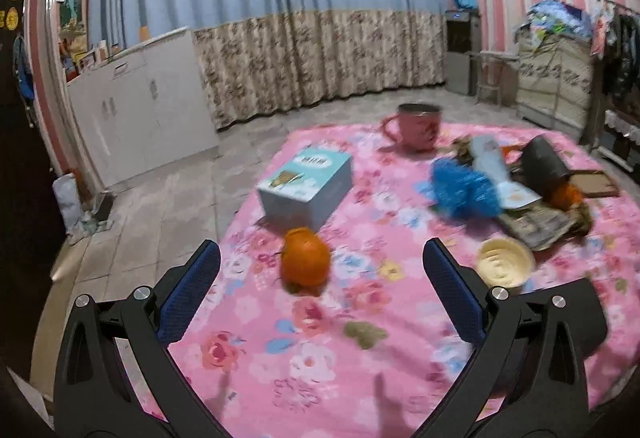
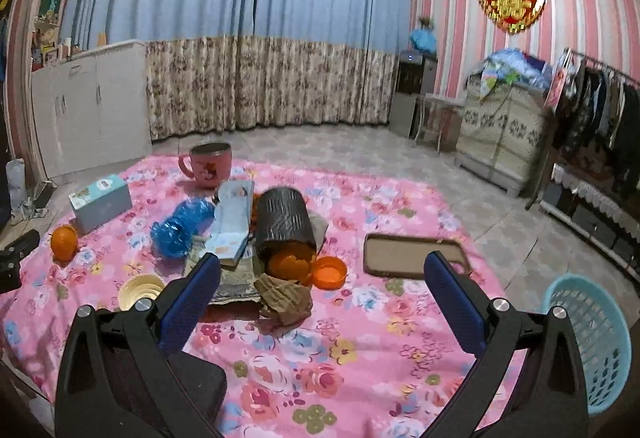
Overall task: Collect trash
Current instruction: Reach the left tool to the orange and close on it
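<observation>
A pink floral cloth (image 2: pixel 360 338) covers the table. A heap of trash lies on it: a tipped dark bin (image 2: pixel 285 221) with orange peel (image 2: pixel 289 265) at its mouth, an orange lid (image 2: pixel 329 272), crumpled brown paper (image 2: pixel 285 298), a blue plastic bag (image 2: pixel 178 227) and an open booklet (image 2: pixel 233 222). My right gripper (image 2: pixel 322 266) is open and empty, just short of the heap. My left gripper (image 1: pixel 320 254) is open and empty, with an orange (image 1: pixel 305 258) lying between and beyond its fingertips. The heap shows at right in the left wrist view, with the blue bag (image 1: pixel 464 194).
A light blue box (image 1: pixel 306 187), a pink mug (image 1: pixel 418 126) and a small cream bowl (image 1: pixel 505 263) stand on the cloth. A brown tray (image 2: pixel 414 255) lies right of the heap. A light blue basket (image 2: pixel 590 342) stands at the table's right edge. Cabinets and curtains lie beyond.
</observation>
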{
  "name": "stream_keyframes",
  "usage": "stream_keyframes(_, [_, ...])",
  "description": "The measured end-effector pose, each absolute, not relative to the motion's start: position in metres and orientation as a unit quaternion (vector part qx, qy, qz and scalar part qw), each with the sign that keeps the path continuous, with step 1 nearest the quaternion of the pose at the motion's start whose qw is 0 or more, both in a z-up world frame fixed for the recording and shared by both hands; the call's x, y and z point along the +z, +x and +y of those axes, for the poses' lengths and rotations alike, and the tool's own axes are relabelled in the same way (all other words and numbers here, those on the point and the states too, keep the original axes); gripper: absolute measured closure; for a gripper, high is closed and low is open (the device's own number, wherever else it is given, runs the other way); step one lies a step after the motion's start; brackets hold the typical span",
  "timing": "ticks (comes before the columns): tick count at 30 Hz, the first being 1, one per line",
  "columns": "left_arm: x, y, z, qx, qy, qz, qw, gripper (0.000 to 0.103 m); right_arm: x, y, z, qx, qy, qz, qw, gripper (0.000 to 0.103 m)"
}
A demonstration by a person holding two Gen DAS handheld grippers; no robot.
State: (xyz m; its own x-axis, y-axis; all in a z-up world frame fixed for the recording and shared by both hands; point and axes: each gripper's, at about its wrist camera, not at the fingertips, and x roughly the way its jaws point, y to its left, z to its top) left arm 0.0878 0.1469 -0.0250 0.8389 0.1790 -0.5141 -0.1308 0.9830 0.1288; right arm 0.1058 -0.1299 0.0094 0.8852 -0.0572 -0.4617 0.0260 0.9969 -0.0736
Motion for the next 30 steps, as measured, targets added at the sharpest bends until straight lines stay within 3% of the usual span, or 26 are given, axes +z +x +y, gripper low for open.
stream_keyframes(10, [-0.055, 0.136, 0.186, 0.097, 0.02, 0.326, 0.94, 0.005, -0.018, 0.139, -0.135, -0.031, -0.025, 0.284, 0.958, 0.004])
stream_keyframes(16, [-0.072, 0.163, 0.193, 0.062, -0.005, 0.389, 0.919, 0.024, -0.03, 0.144, -0.145, -0.037, -0.025, 0.307, 0.951, 0.004])
stream_keyframes(21, [-0.073, 0.173, 0.189, 0.053, -0.008, 0.394, 0.918, 0.029, -0.034, 0.144, -0.151, -0.055, -0.043, 0.306, 0.949, 0.004])
stream_keyframes(24, [-0.08, 0.18, 0.184, 0.044, 0.0, 0.414, 0.909, 0.04, -0.035, 0.145, -0.156, -0.054, -0.034, 0.31, 0.949, 0.004])
stream_keyframes(26, [-0.082, 0.183, 0.184, 0.04, -0.004, 0.421, 0.906, 0.052, -0.035, 0.146, -0.157, -0.051, -0.03, 0.312, 0.948, 0.004])
stream_keyframes(30, [-0.082, 0.185, 0.182, 0.038, -0.003, 0.421, 0.906, 0.058, -0.036, 0.147, -0.157, -0.046, -0.025, 0.311, 0.949, 0.004])
